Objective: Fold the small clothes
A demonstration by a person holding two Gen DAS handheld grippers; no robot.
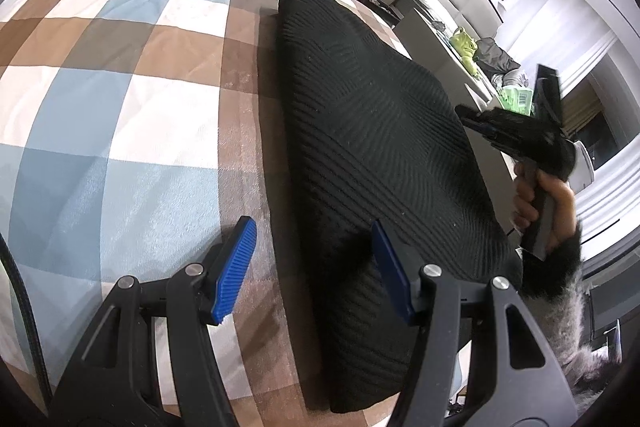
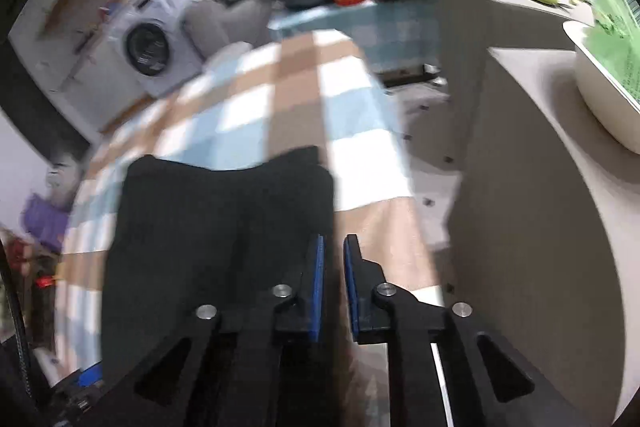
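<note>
Both tongs, left (image 1: pixel 312 267) and right (image 2: pixel 331 283), gape empty over black knit (image 1: pixel 372 131); checked blanket (image 1: pixel 120 67) beneath.

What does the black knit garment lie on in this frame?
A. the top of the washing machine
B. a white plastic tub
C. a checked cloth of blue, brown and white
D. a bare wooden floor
C: in the left wrist view the black knit garment lies flat on the checked cloth, whose blue, brown and white squares show all around it.

R wrist view motion-blurred; black knit garment (image 2: pixel 224 227) near end hidden behind gripper.
</note>
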